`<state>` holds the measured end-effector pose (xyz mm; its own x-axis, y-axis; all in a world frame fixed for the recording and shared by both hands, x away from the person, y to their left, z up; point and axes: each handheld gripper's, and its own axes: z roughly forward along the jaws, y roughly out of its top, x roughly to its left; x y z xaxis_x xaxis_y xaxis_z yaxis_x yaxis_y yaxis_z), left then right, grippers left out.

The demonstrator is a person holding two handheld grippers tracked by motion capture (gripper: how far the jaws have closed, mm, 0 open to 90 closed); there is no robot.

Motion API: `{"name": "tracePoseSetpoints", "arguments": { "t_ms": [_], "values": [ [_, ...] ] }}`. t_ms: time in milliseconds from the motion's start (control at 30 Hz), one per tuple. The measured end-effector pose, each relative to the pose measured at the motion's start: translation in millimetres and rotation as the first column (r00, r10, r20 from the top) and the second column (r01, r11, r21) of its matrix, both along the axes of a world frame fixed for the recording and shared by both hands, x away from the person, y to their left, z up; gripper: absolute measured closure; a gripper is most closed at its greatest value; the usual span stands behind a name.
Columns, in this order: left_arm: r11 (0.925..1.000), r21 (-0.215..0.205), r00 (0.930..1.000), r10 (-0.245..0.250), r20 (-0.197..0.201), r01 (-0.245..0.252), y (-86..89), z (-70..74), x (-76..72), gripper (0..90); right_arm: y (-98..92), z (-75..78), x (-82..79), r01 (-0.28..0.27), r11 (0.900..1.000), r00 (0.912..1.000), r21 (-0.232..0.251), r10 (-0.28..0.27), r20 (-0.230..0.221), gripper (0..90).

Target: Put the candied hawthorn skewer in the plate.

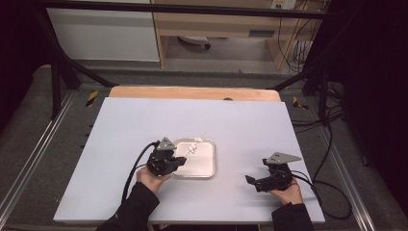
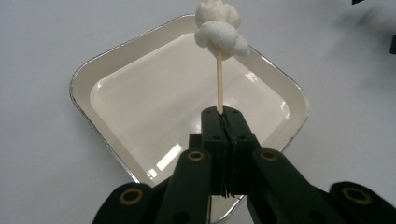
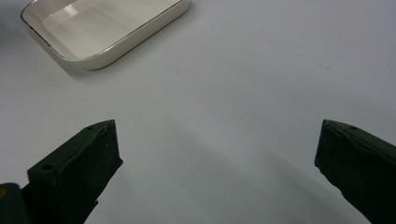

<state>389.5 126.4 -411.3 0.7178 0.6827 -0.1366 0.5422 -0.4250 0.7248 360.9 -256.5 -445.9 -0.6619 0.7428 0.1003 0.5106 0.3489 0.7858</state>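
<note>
The tray [image 1: 204,163] lies on the table [image 1: 120,130], perhaps slightly left of centre.

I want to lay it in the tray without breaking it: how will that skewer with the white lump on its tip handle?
The skewer looks thin, so probably stiff but snappable under the left gripper. Its white lump makes it top-heavy, so it may swing or slip. Laid in the tray, it would likely rest rather than roll.

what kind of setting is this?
Probably a lab data-collection rig: a white tabletop inside a black metal frame, loose cables on the floor, and handheld black two-jaw grippers, left and right.
</note>
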Motion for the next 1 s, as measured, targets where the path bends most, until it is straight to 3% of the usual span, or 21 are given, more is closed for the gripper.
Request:
{"name": "tracePoseSetpoints", "arguments": {
  "t_ms": [367,700,1000],
  "values": [
    [0.9985,0.053,0.9992,0.018,-0.037,-0.016,-10.5,-14.1,7.7,88.0,-0.4,-0.1,0.1,0.001,1.000,1.0000,-0.001,-0.001,-0.006,0.7],
    [0.9919,0.124,0.9976,0.033,-0.061,-0.025,-14.9,-25.9,6.7,88.1,-0.2,-0.3,-0.2,0.001,1.000,1.0000,-0.001,-0.001,-0.004,0.7],
    [0.9908,0.133,0.9974,0.034,-0.064,-0.026,-15.1,-26.2,5.3,86.5,0.4,-0.9,-0.2,-0.001,1.000,0.9999,0.000,0.001,-0.010,0.7]
  ]
}}
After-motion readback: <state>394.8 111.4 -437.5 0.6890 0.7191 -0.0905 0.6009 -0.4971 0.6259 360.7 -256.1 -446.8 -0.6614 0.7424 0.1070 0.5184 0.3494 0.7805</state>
